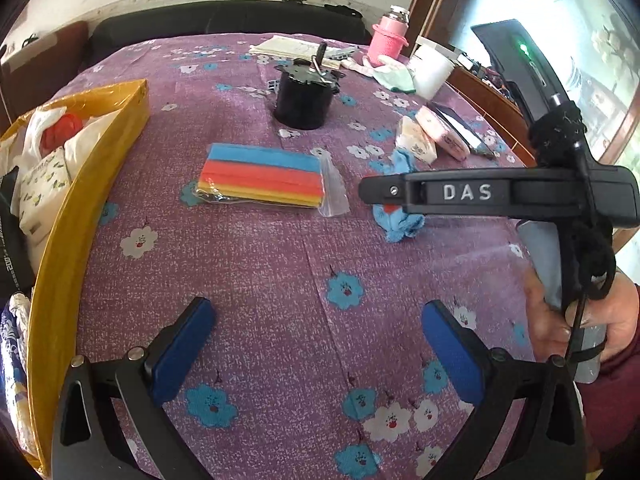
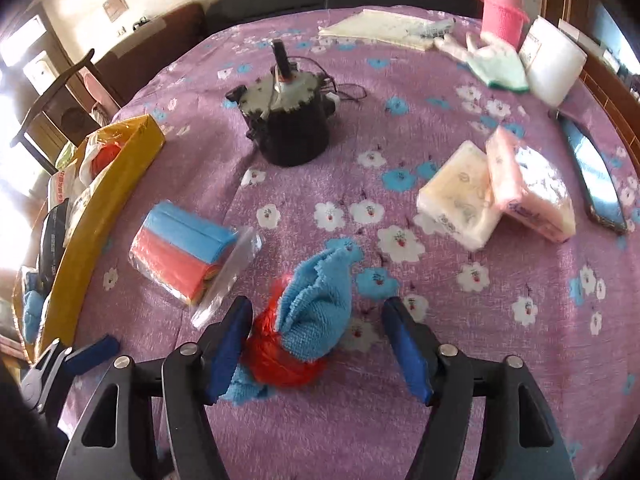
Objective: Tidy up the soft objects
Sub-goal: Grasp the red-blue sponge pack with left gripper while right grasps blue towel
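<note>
A blue towel cloth (image 2: 320, 300) bundled with a red mesh ball (image 2: 276, 356) lies on the purple flowered tablecloth between the fingers of my right gripper (image 2: 318, 306). That gripper is open: its left pad is against the red ball and its right pad stands clear of the cloth. In the left wrist view the right gripper (image 1: 480, 192) hangs over the same blue cloth (image 1: 400, 224). My left gripper (image 1: 316, 308) is open over bare tablecloth with nothing between its pads. A bagged pack of blue, red and yellow cloths (image 1: 262, 178) lies in the middle.
A yellow box (image 1: 100, 184) holding several soft packs stands at the left table edge. A black pot-like device (image 1: 304, 96) sits behind the pack. Two tissue packs (image 2: 460, 204), a phone (image 2: 596, 188), a mint glove (image 2: 500, 66) and a pink bottle (image 1: 386, 36) lie to the right.
</note>
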A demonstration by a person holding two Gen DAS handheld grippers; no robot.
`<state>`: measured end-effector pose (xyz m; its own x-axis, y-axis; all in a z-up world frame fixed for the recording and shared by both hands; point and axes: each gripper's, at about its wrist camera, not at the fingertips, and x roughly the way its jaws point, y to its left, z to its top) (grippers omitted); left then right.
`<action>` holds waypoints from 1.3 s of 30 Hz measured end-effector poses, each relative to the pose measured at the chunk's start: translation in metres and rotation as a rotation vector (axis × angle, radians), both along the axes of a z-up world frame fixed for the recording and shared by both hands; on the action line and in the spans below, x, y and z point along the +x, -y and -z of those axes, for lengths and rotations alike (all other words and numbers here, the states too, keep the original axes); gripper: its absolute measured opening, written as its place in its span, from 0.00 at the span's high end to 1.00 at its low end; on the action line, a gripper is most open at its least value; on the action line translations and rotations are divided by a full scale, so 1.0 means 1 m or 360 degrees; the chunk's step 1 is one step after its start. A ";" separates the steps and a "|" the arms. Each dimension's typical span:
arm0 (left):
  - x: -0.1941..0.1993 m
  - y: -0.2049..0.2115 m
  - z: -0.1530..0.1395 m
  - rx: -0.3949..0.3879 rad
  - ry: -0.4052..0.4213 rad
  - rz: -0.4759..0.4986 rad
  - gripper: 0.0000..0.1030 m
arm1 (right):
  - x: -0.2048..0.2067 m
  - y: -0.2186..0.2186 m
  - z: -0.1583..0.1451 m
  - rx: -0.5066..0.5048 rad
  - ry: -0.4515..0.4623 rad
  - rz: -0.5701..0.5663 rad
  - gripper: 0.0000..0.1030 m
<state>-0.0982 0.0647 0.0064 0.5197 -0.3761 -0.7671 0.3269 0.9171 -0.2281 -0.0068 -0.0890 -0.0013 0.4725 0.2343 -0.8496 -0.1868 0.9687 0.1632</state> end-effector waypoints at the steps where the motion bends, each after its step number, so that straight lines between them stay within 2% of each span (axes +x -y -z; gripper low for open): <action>1: 0.000 -0.002 0.000 -0.0019 -0.0002 0.0000 0.00 | -0.002 0.001 0.000 0.0006 0.0012 -0.0003 0.41; 2: 0.000 -0.005 0.000 -0.0053 -0.0009 -0.0004 0.00 | -0.005 0.005 -0.001 0.0026 0.0015 0.0001 0.52; 3: 0.001 -0.008 0.000 -0.0083 -0.0017 -0.0012 0.00 | -0.007 0.010 -0.001 0.0035 0.0015 0.0012 0.54; 7: 0.006 -0.013 -0.006 -0.0176 -0.0111 -0.0084 0.00 | -0.017 0.041 0.001 0.0023 0.0074 0.0120 0.54; 9: 0.014 -0.012 -0.015 -0.0227 -0.0109 -0.0105 0.00 | -0.023 0.065 0.003 0.0135 0.0117 0.0166 0.54; 12: 0.035 0.002 -0.027 -0.0118 -0.0087 -0.0147 0.00 | -0.031 0.091 0.009 0.0386 0.0189 0.0212 0.55; 15: 0.062 0.009 -0.024 -0.0067 -0.0159 -0.0242 0.00 | -0.031 0.091 0.007 0.0363 0.0203 0.0253 0.55; 18: 0.089 0.011 -0.006 -0.0053 -0.0304 -0.0364 0.00 | -0.032 0.087 0.006 0.0330 0.0213 0.0248 0.55; 20: 0.098 0.022 -0.006 0.0018 -0.0240 -0.0368 0.00 | -0.033 0.090 0.006 0.0364 0.0210 0.0250 0.55; 22: 0.107 0.033 -0.004 0.0054 -0.0243 -0.0319 0.02 | -0.032 0.096 0.007 0.0419 0.0203 0.0256 0.54; 24: 0.110 0.047 -0.005 0.0123 -0.0197 -0.0249 0.21 | -0.033 0.099 0.009 0.0454 0.0197 0.0258 0.54; 25: 0.110 0.058 -0.006 0.0203 -0.0155 -0.0190 0.38 | -0.032 0.100 0.009 0.0469 0.0195 0.0259 0.54; 26: 0.110 0.064 -0.006 0.0239 -0.0135 -0.0154 0.39 | -0.033 0.101 0.010 0.0482 0.0193 0.0261 0.54; 28: 0.107 0.071 -0.006 0.0244 -0.0127 -0.0119 0.40 | -0.033 0.102 0.010 0.0493 0.0192 0.0262 0.54; 32: 0.109 0.072 -0.006 0.0256 -0.0113 -0.0143 0.38 | -0.033 0.102 0.009 0.0513 0.0189 0.0255 0.52; 35: 0.117 0.074 -0.005 0.0243 -0.0116 -0.0175 0.30 | -0.033 0.102 0.009 0.0528 0.0189 0.0245 0.47; 39: 0.118 0.088 -0.002 0.0340 -0.0065 -0.0185 0.26 | -0.035 0.102 0.009 0.0539 0.0192 0.0240 0.42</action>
